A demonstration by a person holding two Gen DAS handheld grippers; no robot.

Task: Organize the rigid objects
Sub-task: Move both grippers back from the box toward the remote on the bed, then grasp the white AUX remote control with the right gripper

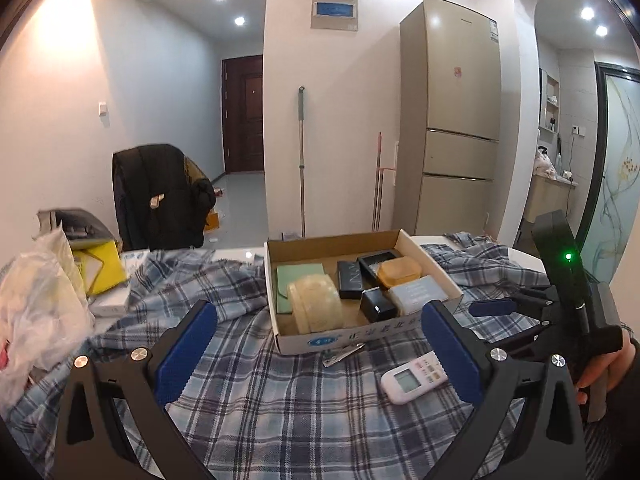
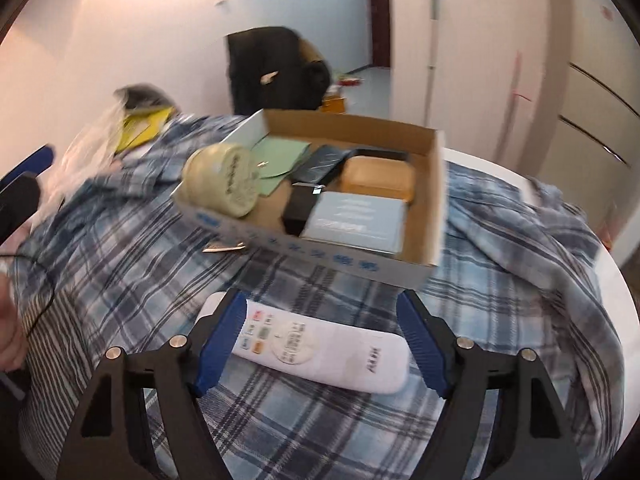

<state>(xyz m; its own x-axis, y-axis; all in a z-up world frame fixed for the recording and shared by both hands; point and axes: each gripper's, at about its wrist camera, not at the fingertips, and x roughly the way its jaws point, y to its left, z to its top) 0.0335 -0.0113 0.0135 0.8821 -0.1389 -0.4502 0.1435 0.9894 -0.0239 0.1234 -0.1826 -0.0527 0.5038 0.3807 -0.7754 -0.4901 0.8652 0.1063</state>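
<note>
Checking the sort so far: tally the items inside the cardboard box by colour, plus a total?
In the cardboard box:
Black: 3 (boxes, case)
Green: 1 (card)
Cream: 1 (tape roll)
Amber: 1 (soap-like block)
Pale blue-grey: 1 (box)
Total: 7

Black tongs (image 2: pixel 320 344), blue pads (image 2: pixel 218 352), silver screws

Home, fridge (image 1: pixel 452 120), mop (image 1: pixel 301 160), front door (image 1: pixel 243 114)
</note>
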